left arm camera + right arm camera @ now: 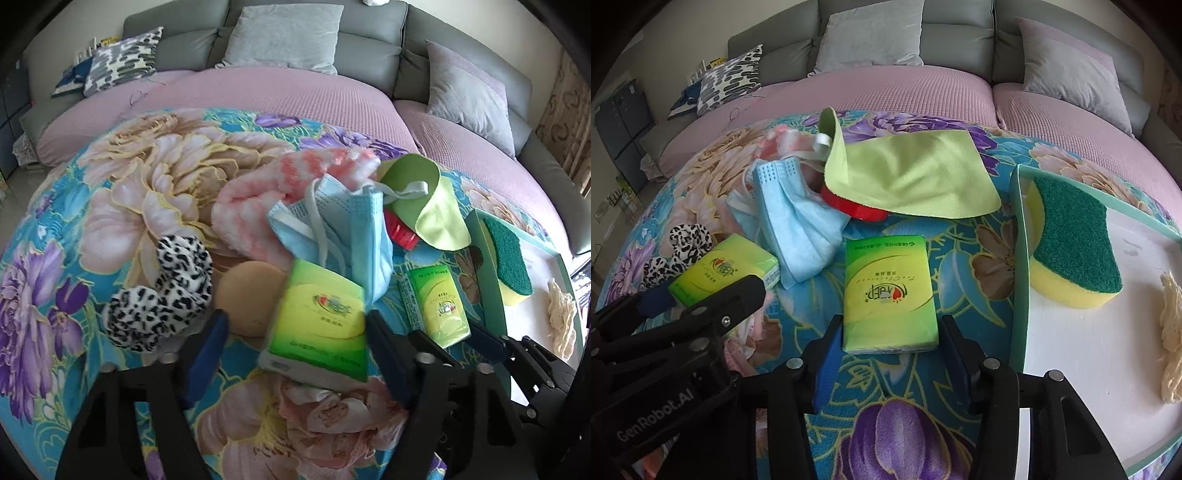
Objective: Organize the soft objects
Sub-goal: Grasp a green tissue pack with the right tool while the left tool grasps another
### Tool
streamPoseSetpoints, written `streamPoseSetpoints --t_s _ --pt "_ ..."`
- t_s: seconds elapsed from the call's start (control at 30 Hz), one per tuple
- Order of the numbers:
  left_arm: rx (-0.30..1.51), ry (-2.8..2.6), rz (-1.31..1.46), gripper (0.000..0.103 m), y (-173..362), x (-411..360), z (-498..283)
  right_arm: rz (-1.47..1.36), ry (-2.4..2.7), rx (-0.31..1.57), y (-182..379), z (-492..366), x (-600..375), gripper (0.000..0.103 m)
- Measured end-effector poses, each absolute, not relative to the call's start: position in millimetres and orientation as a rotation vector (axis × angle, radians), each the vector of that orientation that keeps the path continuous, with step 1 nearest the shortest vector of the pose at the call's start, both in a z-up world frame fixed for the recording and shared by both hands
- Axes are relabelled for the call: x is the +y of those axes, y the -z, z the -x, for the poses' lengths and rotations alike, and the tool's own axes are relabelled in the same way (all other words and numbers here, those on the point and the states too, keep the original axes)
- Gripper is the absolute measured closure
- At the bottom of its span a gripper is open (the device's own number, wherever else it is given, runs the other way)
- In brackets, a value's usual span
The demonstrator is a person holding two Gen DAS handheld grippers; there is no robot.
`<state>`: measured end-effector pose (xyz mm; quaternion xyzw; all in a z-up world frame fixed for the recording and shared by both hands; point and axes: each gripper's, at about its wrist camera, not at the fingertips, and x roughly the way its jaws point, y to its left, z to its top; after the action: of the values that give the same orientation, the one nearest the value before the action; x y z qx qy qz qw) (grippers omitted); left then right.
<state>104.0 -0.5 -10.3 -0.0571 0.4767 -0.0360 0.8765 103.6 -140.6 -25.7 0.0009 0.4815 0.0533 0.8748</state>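
Note:
Two green tissue packs lie on the floral blanket (110, 206). One tissue pack (321, 325) lies tilted between the fingers of my left gripper (295, 321), which is open, with a gap at its left pad (207, 350). My right gripper (891, 325) is shut on the near end of the other tissue pack (890, 291), pads against its long sides. Behind them lie a blue face mask (354, 229), a pink-white fluffy cloth (258, 199), a leopard-print plush (166, 295), a beige round puff (247, 299) and a green cloth (916, 177).
A white tray with a teal rim (1019, 258) stands at the right, holding a yellow-green sponge (1071, 243) and a cream mesh bundle (1171, 332). A red tape roll (857, 206) sits under the green cloth. Grey pillows (284, 37) line the bed's headboard.

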Motion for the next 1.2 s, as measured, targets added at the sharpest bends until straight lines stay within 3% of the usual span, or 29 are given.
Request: streamPoseSetpoints --t_s 0.07,0.2,0.73,1.2 --pt "1.002 0.086 0.137 0.046 11.7 0.9 -104.7 -0.001 -0.112 1.005 25.9 -103.2 -140.2 0.051" --pt "0.99 0.09 0.142 0.048 9.9 2.2 -104.3 -0.002 -0.113 1.005 26.2 -103.2 -140.3 0.052" --pt "0.898 0.082 0.137 0.05 -20.1 9.5 -92.9 -0.076 -0.12 0.975 15.5 -99.6 -152.0 0.053" --pt "0.774 0.105 0.143 0.05 -62.2 7.1 -75.8 -0.118 -0.061 0.848 -30.8 -75.6 -178.9 0.053"
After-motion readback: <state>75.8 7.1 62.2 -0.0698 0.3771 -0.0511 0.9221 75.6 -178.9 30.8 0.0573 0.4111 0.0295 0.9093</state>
